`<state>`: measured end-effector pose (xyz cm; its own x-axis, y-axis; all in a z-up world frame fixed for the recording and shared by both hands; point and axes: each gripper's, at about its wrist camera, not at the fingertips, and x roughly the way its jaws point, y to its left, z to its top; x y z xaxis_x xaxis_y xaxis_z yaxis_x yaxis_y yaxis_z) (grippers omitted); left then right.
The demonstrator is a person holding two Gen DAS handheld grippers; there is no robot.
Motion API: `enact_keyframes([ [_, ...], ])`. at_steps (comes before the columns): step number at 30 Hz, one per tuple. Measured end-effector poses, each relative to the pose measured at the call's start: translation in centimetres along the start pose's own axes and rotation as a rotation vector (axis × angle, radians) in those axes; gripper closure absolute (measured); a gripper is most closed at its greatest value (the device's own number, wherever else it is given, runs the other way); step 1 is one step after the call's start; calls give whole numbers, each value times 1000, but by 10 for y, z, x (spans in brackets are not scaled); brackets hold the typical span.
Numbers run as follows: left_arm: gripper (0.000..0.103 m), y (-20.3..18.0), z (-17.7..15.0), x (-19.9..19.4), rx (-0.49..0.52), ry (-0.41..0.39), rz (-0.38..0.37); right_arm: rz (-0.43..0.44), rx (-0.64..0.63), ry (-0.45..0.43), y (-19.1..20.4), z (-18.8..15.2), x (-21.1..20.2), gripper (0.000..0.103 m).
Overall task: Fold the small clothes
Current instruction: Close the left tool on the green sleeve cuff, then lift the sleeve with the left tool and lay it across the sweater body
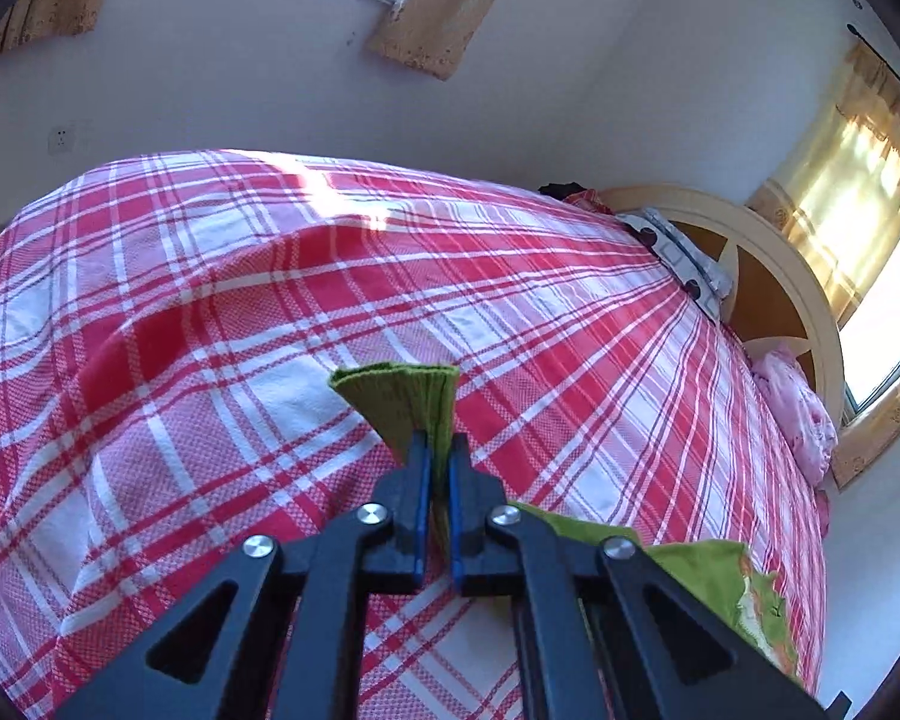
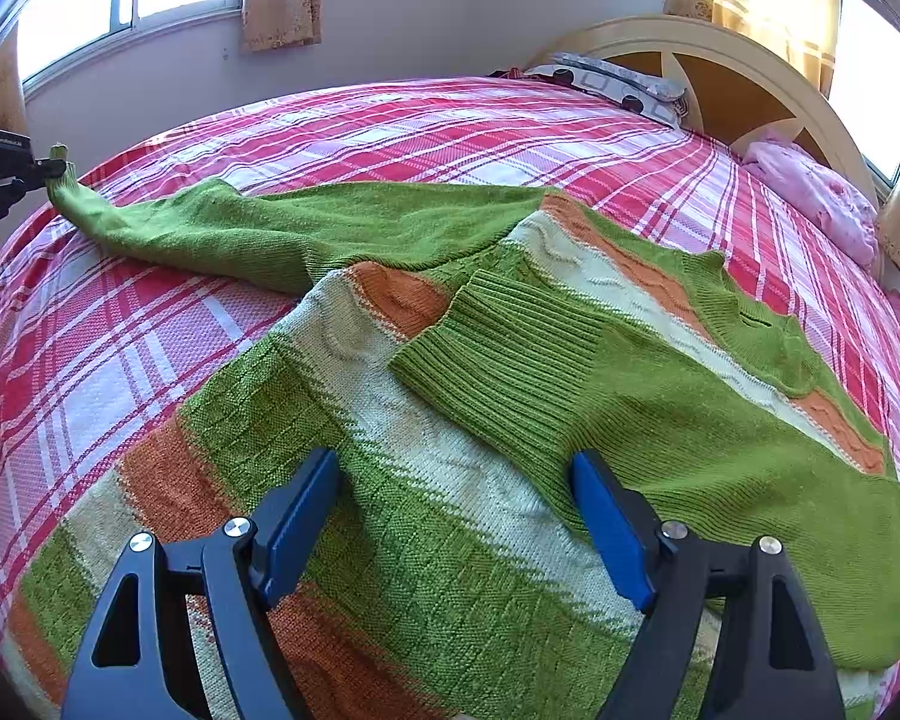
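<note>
A green, orange and cream knit sweater [image 2: 450, 480] lies spread on the bed. One sleeve is folded across its chest, ribbed cuff [image 2: 498, 354] on top. The other sleeve [image 2: 258, 222] stretches out to the left, its end raised off the bed. My left gripper [image 1: 441, 450] is shut on that sleeve's green cuff [image 1: 402, 396], which sticks out past the fingertips; the same gripper [image 2: 60, 171] shows at the left edge of the right wrist view. My right gripper [image 2: 456, 474] stands open just above the sweater's body, nothing between its blue pads [image 2: 606, 516].
The bed carries a red and white plaid sheet [image 1: 270, 300]. A patterned pillow [image 2: 618, 87] and a pink bundle [image 2: 810, 192] lie by the rounded headboard [image 2: 720, 60]. Walls, windows and curtains close in behind and at the right.
</note>
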<state>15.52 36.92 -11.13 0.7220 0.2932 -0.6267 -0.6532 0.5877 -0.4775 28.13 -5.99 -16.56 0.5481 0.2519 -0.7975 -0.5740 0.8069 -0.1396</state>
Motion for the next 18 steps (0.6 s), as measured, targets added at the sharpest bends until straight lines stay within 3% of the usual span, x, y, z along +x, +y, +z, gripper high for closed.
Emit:
enact_keyframes([
  [3,98,-2,-1,-1,-36,-1,-47,0,4,-2,0,0,0,23],
  [6,98,-18,5,-8,-4,-25,-73,7,12,-1,-1,0,0,23],
  [11,98,-63,14,-28,91,-62,-150,23,46,-6,-8,3,-4,22],
  [18,98,-128,11,-54,225,-75,-274,55,194,-92,-44,1,-46,22],
])
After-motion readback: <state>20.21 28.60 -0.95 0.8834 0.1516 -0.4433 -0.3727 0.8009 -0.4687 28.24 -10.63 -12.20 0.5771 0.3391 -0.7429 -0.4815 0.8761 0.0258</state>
